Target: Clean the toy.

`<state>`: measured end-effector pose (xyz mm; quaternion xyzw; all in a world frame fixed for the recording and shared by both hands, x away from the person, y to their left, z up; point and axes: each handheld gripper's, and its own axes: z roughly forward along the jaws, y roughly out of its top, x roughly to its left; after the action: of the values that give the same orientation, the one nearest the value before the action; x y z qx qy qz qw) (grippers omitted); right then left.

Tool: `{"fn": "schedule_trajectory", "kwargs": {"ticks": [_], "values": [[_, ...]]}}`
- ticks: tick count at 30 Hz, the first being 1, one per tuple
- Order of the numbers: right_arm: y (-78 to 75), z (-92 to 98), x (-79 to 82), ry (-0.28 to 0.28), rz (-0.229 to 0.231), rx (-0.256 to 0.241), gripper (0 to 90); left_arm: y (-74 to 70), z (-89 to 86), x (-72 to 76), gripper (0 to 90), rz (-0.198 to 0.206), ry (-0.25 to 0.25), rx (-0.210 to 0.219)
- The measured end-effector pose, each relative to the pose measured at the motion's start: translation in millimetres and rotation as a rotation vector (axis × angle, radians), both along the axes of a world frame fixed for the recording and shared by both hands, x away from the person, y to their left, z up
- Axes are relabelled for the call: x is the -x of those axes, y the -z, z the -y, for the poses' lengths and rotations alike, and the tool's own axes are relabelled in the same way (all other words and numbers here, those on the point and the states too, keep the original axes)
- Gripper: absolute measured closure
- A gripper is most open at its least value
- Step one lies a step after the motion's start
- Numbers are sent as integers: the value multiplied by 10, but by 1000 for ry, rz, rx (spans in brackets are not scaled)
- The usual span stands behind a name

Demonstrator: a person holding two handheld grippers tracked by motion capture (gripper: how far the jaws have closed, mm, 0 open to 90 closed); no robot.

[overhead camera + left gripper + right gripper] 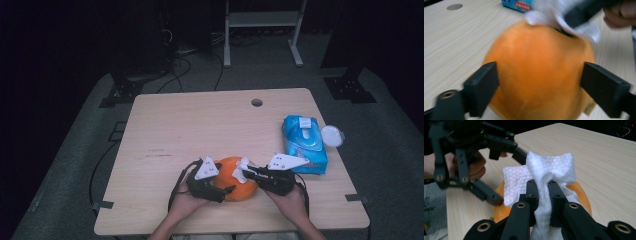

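Light falls from above onto the counter (200, 125), leaving the room around it near black. The high view is soft and grainy. In the left gripper view motion blur smears the white wipe (564, 15); the right gripper view is sharper.

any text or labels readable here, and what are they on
None can be read.
Blue wipes pack: its print is too small in the high view; the red label on it in the left gripper view is blurred.
Tag on the orange plush: too blurred to read.
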<state>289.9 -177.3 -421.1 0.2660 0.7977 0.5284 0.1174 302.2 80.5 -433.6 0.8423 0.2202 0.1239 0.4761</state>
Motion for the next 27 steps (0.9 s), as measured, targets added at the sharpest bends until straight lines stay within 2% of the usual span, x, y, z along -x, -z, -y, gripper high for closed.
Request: {"fn": "schedule_trajectory", "kwargs": {"ticks": [1,2,5,9,11,13,16,17,19,22,24,25,26,27], "values": [[4,-4,12,-4,10,6,803,5,0,-21,93,-9,-14,1],[-1,-2,24,-9,17,13,803,18,2,-31,93,-15,-11,6],[-7,36,14,4,21,33,803,29,28,4,218,9,7,-10],[48,205,-103,85,-15,28,804,13,99,104,251,44,39,-39],[66,243,-134,103,-34,16,803,-3,120,134,250,58,55,-54],[68,227,-123,100,-22,27,803,-25,101,119,234,56,58,-54],[61,204,-109,90,0,49,803,-31,19,35,169,15,18,2],[64,214,-117,92,1,51,803,-25,13,25,157,12,15,7],[70,223,-125,95,-8,41,803,-9,36,25,169,14,20,-10],[29,147,-69,81,12,39,803,18,82,50,263,45,38,-50],[-12,25,0,26,33,31,802,15,93,65,296,52,50,-58],[-22,-28,22,10,45,44,802,13,88,68,298,50,51,-64],[-24,-59,27,7,61,60,802,17,80,67,300,51,53,-59],[-22,-58,21,7,57,61,803,19,65,67,305,44,54,-53]]}}
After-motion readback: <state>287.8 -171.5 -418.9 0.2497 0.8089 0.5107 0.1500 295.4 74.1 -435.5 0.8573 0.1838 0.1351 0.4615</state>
